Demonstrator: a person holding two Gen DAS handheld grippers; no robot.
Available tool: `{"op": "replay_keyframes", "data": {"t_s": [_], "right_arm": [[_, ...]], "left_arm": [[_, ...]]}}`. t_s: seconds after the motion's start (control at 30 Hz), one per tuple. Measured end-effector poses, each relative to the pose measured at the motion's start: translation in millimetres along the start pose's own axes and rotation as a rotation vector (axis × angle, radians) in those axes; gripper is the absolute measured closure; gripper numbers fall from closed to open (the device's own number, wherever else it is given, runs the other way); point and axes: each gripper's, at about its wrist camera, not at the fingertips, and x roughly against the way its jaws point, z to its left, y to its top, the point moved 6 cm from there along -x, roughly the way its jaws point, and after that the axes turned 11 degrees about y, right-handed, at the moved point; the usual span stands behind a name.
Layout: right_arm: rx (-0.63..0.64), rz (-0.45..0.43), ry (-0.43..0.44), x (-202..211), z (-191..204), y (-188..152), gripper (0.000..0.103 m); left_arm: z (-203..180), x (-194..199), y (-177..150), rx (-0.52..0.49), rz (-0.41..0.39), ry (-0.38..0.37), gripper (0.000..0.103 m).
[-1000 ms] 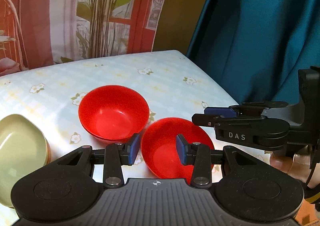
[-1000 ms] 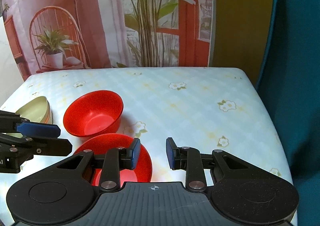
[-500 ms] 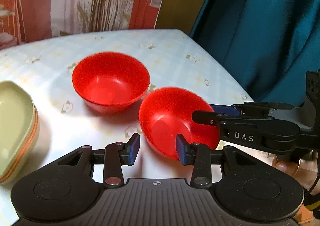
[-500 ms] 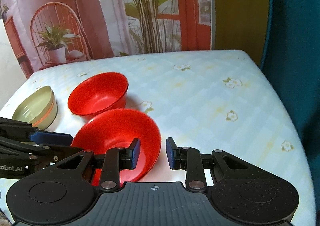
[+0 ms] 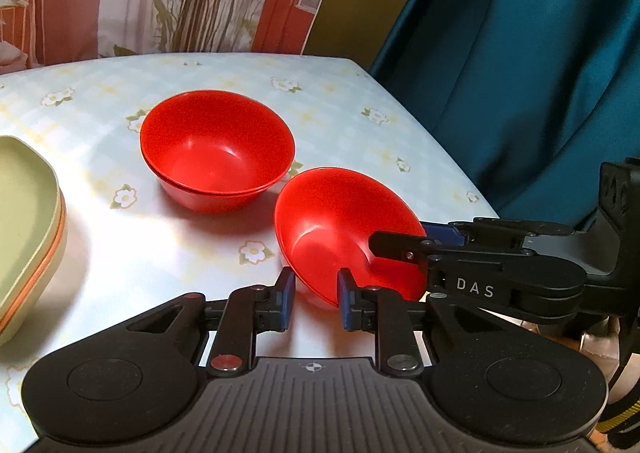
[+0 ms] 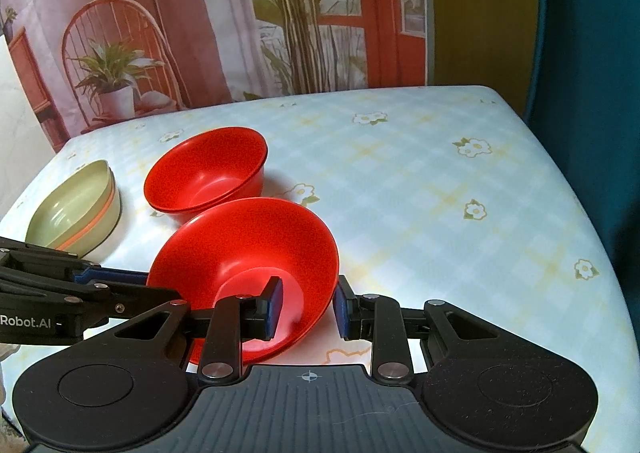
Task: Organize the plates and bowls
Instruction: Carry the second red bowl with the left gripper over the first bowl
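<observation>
The near bowl [image 5: 340, 229] is tilted, with its opening facing the stacked bowls [image 5: 218, 149], and sits just beside them on the table [image 5: 120, 237].

The left gripper [image 5: 316, 293] straddles the near rim of the near bowl. Its jaws have just been closing, with the rim between them. Whether the pads press on the rim cannot be told.

The right gripper [image 6: 306, 307] straddles the opposite rim: one finger lies inside the bowl and the other outside. The wall runs between the pads. Firm contact cannot be confirmed from either view.

The stacked bowls are two nested red bowls, upright on the flowered cloth. A stack of green plates [image 6: 76, 213], with an orange edge showing between them, lies beyond the bowls at the far left of the table. A teal curtain [image 5: 520, 73] hangs past the right table edge.
</observation>
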Motion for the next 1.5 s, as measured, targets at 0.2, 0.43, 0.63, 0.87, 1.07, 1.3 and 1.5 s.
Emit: {"op": "replay_keyframes", "data": {"t_s": [0.2, 0.43, 0.63, 0.87, 1.07, 1.3, 1.5], "right_arm": [[0.018, -0.01, -0.002, 5, 4, 5, 0.077], [0.016, -0.025, -0.008, 13, 8, 10, 0.077], [0.029, -0.038, -0.01, 20, 15, 16, 0.077], [0.04, -0.063, -0.001, 21, 23, 29, 0.077], [0.051, -0.072, 0.009, 20, 29, 39, 0.077], [0.068, -0.085, 0.017, 17, 33, 54, 0.077], [0.085, -0.091, 0.03, 6, 38, 69, 0.077]], "left_arm": [[2, 11, 1, 0.0, -0.032, -0.005, 0.079], [2, 25, 5, -0.006, -0.068, -0.02, 0.079], [6, 37, 10, 0.008, -0.106, -0.031, 0.079], [11, 49, 15, 0.024, -0.145, -0.034, 0.079], [17, 53, 20, 0.043, -0.172, -0.038, 0.079], [24, 54, 26, 0.061, -0.185, -0.042, 0.079], [34, 52, 39, 0.087, -0.199, -0.029, 0.079]]}}
